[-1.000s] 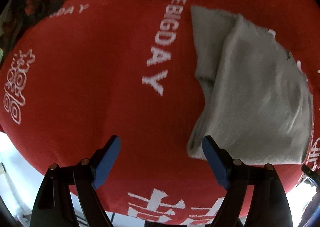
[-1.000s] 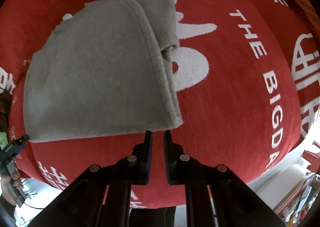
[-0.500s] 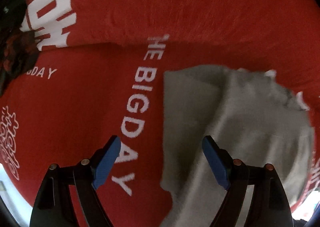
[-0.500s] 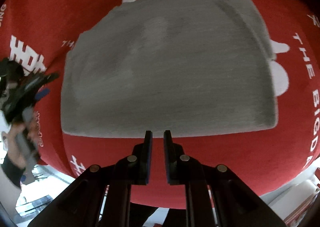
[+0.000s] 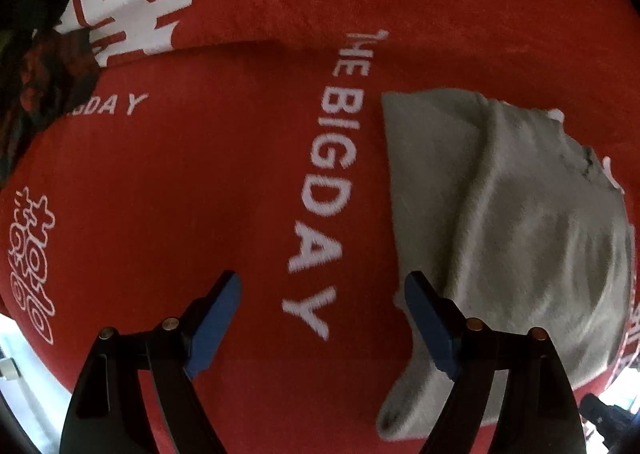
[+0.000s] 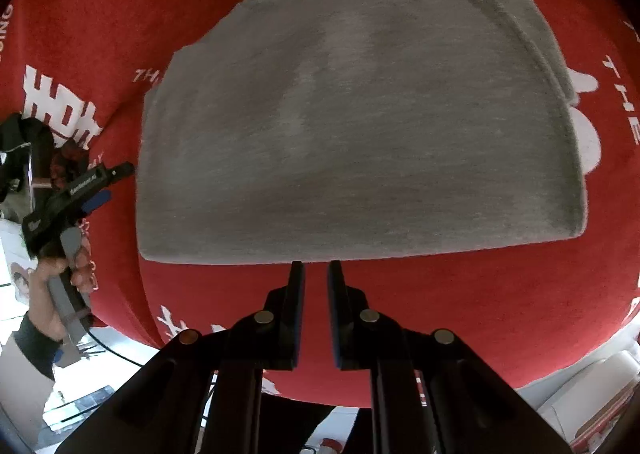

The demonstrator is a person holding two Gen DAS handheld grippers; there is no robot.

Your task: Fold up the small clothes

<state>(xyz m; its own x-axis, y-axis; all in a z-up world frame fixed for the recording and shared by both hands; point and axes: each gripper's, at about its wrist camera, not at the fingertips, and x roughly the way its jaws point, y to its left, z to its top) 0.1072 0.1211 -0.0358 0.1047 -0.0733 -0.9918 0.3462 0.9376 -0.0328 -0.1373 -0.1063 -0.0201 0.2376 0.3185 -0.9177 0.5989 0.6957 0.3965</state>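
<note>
- Grey garment (image 6: 360, 134): folded into a flat block, lying on the red printed cloth (image 5: 200, 194) that covers the desk.
- Right claw (image 6: 316, 274): fingers nearly together, empty, at the 6 o'clock edge of the garment.
- Left claw (image 5: 324, 294): fingers wide apart, empty, over the cloth's white lettering; garment at its 3 o'clock.
- Person's hand (image 6: 60, 274): grips the left claw's handle.

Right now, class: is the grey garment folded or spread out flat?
Folded. The grey garment lies as a compact block on the red cloth, with a layered edge along its right side.
</note>
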